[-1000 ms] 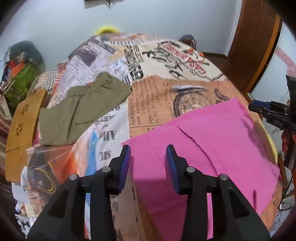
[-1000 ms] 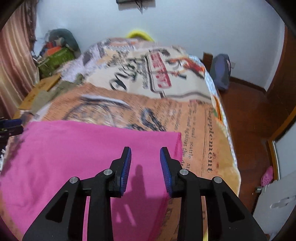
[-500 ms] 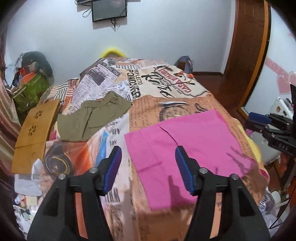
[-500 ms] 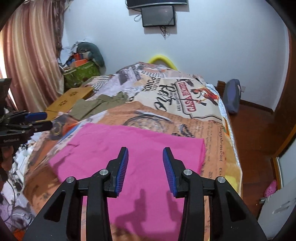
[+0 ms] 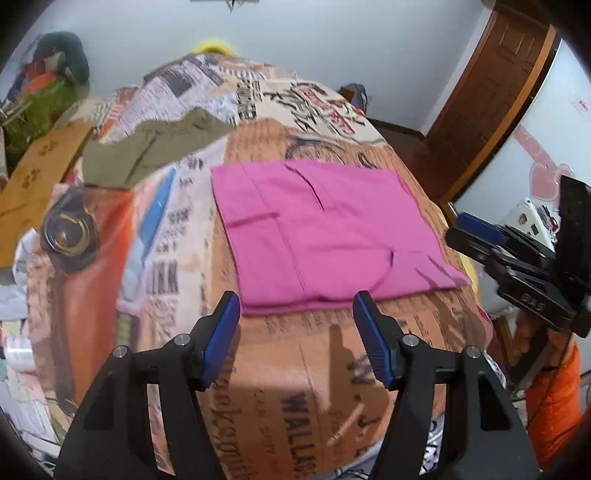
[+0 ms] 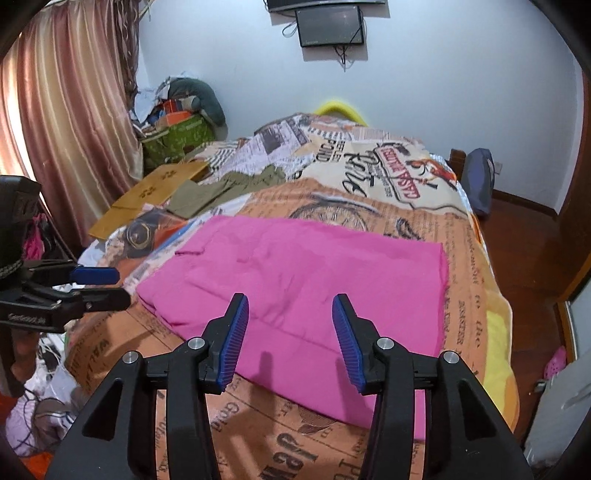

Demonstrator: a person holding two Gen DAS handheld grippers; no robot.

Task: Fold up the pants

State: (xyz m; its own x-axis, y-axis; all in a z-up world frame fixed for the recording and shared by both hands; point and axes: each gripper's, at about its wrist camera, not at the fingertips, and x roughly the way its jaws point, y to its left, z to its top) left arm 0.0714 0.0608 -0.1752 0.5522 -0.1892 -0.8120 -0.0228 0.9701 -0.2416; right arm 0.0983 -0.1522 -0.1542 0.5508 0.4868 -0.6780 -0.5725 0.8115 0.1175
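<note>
Two grippers: both held above the near edge of the bed, each empty.
Left gripper (image 5: 295, 321): jaws well apart, having just been opening; nothing between the blue pads; it hangs over the bedspread just short of the pants' near edge.
Right gripper (image 6: 290, 325): jaws apart, having just been opening, narrower than the left; nothing between them; it hangs over the near part of the pants.
Pants (image 5: 317, 229): pink, folded into a flat rectangle, lying on the near half of the bed, touched by neither gripper.
Bedspread (image 6: 373, 173): newspaper print in orange, cream and white, covering the bed under the pants.
Olive garment (image 5: 147, 151): lying crumpled on the bed's far left side, well apart from the pants.
Cardboard (image 6: 155, 192): flat brown piece at the left edge of the bed, beside the olive garment.
Curtain (image 6: 70, 110): pinkish, hanging along the left wall.
Screen (image 6: 330, 26): dark, mounted on the far wall above the bed.
</note>
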